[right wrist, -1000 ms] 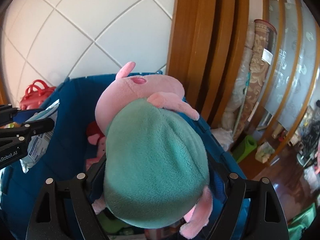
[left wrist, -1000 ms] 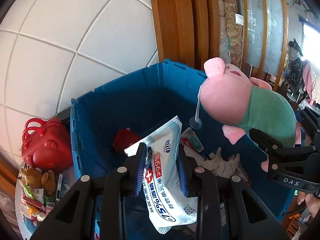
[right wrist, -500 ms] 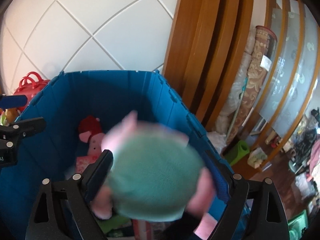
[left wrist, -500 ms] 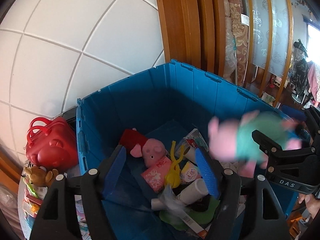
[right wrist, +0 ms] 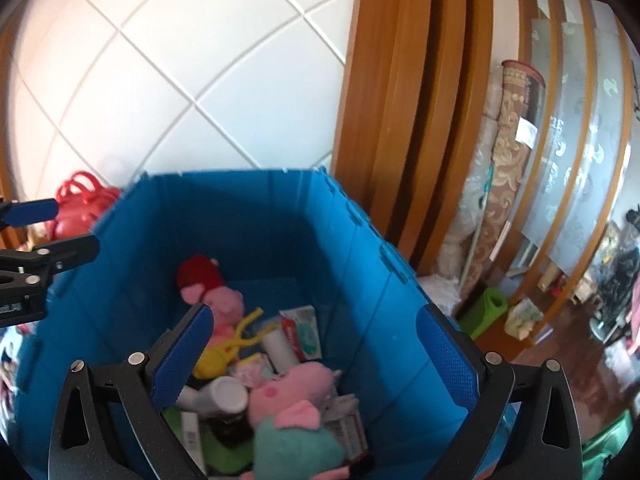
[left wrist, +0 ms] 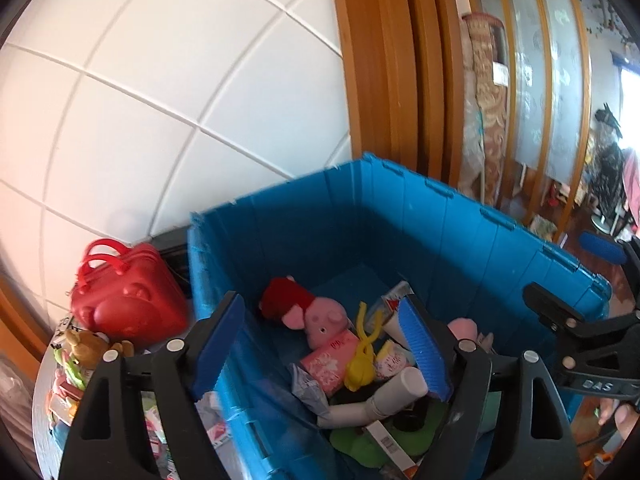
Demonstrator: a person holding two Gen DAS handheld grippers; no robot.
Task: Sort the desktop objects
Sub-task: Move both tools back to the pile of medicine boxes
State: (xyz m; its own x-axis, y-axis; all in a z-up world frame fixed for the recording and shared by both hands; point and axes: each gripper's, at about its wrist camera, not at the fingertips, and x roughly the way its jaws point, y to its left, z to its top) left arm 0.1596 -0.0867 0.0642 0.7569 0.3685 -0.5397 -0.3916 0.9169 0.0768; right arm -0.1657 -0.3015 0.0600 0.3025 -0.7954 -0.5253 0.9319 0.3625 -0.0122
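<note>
Plush pig in the green top (right wrist: 298, 438) lies inside the blue plastic crate (right wrist: 256, 216), at its near end, on top of the jumble of small things. Only the right wrist view shows it well: the pink snout points toward the far wall of the crate and the soft green body trails back toward the camera, so its long axis runs roughly along the crate's length. From the left wrist view just a pink scrap of it (left wrist: 462, 326) peeks out behind a blue finger pad.

The right gripper (right wrist: 316, 360) stands wide apart above the pig, nothing between its ribbed blue pads; its jaws have just been opening. The left gripper (left wrist: 324, 344) has also just been spreading, and its pads grip nothing. One finger hangs outside the crate's left wall, the other over the contents.

The left view gives more of the crate's surroundings: a glossy red hard-shell case (left wrist: 124, 300) with loop handles beside the crate, and a small brown teddy (left wrist: 86, 346) on a cluttered tabletop. Both views show a second plush pig in red (left wrist: 308, 312) farther in, a yellow forked toy (left wrist: 362, 354), a white tube (left wrist: 384, 398) and a pink packet (left wrist: 330, 358).

The crate is smooth moulded plastic with ribbed walls and a notched rim. Behind it rises a white tiled wall (left wrist: 160, 100) and a varnished wooden door frame (right wrist: 404, 100).
</note>
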